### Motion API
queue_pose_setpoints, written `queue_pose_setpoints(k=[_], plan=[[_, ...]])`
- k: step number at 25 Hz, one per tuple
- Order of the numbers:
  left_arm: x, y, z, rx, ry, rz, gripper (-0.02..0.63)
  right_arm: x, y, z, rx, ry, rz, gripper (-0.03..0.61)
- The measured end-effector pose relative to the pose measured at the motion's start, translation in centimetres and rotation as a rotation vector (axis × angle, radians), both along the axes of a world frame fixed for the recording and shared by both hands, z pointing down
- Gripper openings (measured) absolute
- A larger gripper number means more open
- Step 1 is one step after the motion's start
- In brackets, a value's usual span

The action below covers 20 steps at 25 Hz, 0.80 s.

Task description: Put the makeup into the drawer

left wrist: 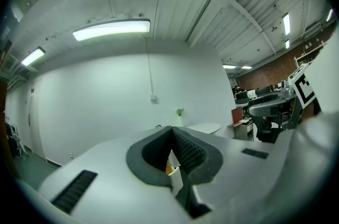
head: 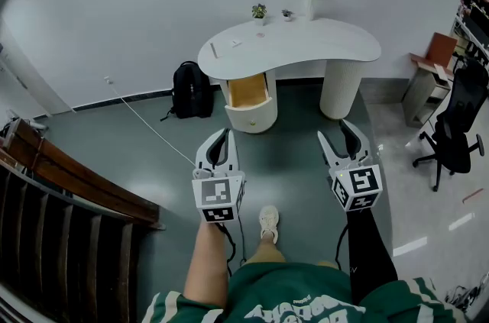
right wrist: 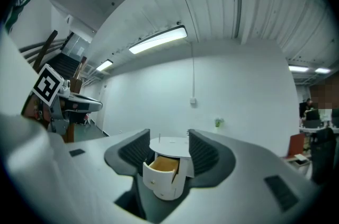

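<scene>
Two grippers well short of desk [head: 344, 46], aimed at its open drawer [head: 248, 92] (approach): left gripper [head: 223, 135] clenched empty, right gripper [head: 331, 129] spread.

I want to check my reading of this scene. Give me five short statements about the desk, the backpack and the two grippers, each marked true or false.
1. The upper drawer of the white desk stands open. True.
2. The black backpack sits on the floor to the right of the desk. False: in the head view it is to the left of the desk, against the wall.
3. The right gripper has its fingers apart and holds nothing. True.
4. The left gripper holds a makeup item. False: its fingers meet at the tips and nothing shows between them.
5. A small potted plant stands on the desk top. True.
</scene>
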State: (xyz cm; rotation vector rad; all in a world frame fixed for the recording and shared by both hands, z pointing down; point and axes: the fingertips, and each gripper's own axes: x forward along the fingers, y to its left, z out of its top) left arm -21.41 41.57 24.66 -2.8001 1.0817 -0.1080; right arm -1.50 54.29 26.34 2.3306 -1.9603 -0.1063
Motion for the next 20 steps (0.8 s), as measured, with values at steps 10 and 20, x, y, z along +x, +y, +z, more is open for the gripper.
queue_pose_setpoints(k=[10,20], plan=[[5.4,-12.5,-0.2,-0.022,0.017,0.023,-0.002,5.2,-11.5,0.2,-0.028,-0.016,0.026,0.242],[10.6,-23.5,-1.4,0.003,0.034,0.053,-0.002,9.4,-21.7,0.0,-0.024,-0.03,0.066,0.242]])
